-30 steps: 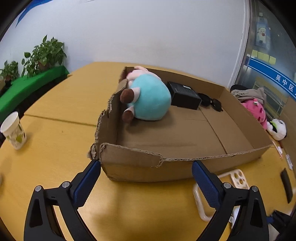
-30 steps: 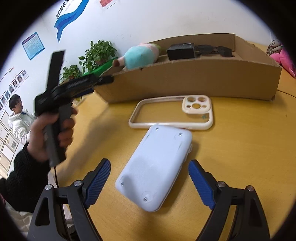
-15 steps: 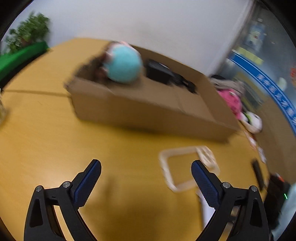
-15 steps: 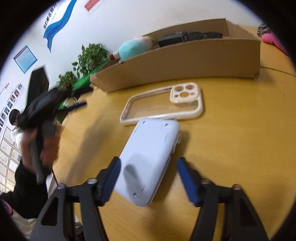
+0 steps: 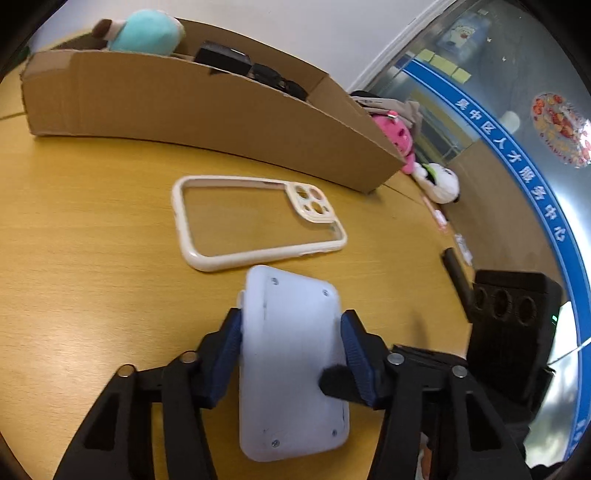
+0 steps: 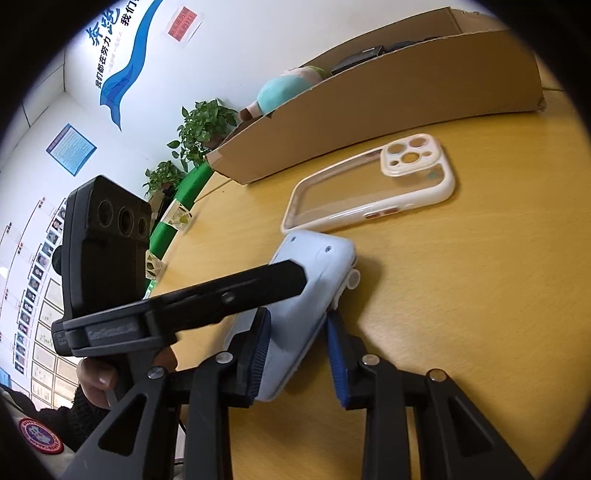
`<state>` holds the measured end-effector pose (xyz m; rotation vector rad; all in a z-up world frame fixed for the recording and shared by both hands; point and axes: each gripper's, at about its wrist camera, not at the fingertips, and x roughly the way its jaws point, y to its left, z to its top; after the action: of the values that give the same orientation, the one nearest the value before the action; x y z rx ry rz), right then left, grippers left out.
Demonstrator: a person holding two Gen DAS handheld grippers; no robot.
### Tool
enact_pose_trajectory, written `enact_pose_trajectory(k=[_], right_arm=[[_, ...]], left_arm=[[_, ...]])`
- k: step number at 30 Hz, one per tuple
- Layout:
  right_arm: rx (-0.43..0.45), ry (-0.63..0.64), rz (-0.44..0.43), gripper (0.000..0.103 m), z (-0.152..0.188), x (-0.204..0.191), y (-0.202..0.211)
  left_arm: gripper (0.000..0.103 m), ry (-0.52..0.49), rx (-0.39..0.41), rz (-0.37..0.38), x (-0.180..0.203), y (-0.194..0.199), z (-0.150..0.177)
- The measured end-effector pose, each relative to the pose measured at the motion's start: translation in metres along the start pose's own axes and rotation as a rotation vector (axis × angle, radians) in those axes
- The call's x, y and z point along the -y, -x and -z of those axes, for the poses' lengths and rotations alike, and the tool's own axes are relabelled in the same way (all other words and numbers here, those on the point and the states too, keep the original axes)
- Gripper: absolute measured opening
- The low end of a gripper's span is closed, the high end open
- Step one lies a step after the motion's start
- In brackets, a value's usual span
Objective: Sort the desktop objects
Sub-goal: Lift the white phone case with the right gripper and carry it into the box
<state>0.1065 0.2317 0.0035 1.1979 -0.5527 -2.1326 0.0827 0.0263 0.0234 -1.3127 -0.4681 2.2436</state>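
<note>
Both my claws are closing on the same white device [image 5: 291,354], which lies flat on the desk [image 5: 92,258] just this side of the cream phone case [image 5: 255,225]. My left claw [image 5: 291,343] has its blue pads against the device's two long sides at mid-length. My right claw [image 6: 299,347] is narrow and pinches the near corner of the device, which sits tilted between its pads in the right wrist view.

My main worry is the double grip: if my hands lift or turn at different moments, I judge the smooth shell will twist out of one pair of pads, most likely the right, which only has a corner. A dropped device could land on the phone case and knock it askew. The cardboard box [image 5: 207,107] beyond the phone case already holds a teal plush [image 5: 147,31] and dark items, and its near wall is tall, so a low carry could clip it.
</note>
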Motion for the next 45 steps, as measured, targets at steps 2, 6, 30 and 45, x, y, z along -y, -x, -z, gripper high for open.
enact_pose_trajectory(k=[2, 6, 30, 45], right_arm=[[0.015, -0.002, 0.002, 0.025, 0.000, -0.003, -0.001], [0.054, 0.013, 0.016, 0.023, -0.009, -0.015, -0.003], [0.225, 0.236, -0.034, 0.022, -0.217, -0.100, -0.028], [0.019, 0.062, -0.054, 0.025, -0.217, -0.055, -0.152]], left_arm=[[0.048, 0.018, 0.010, 0.014, -0.008, 0.004, 0.000], [0.047, 0.010, 0.046, 0.042, -0.008, 0.016, -0.003], [0.046, -0.092, 0.304, -0.026, -0.036, 0.072, -0.219], [0.046, 0.119, 0.114, -0.162, -0.143, 0.009, -0.219]])
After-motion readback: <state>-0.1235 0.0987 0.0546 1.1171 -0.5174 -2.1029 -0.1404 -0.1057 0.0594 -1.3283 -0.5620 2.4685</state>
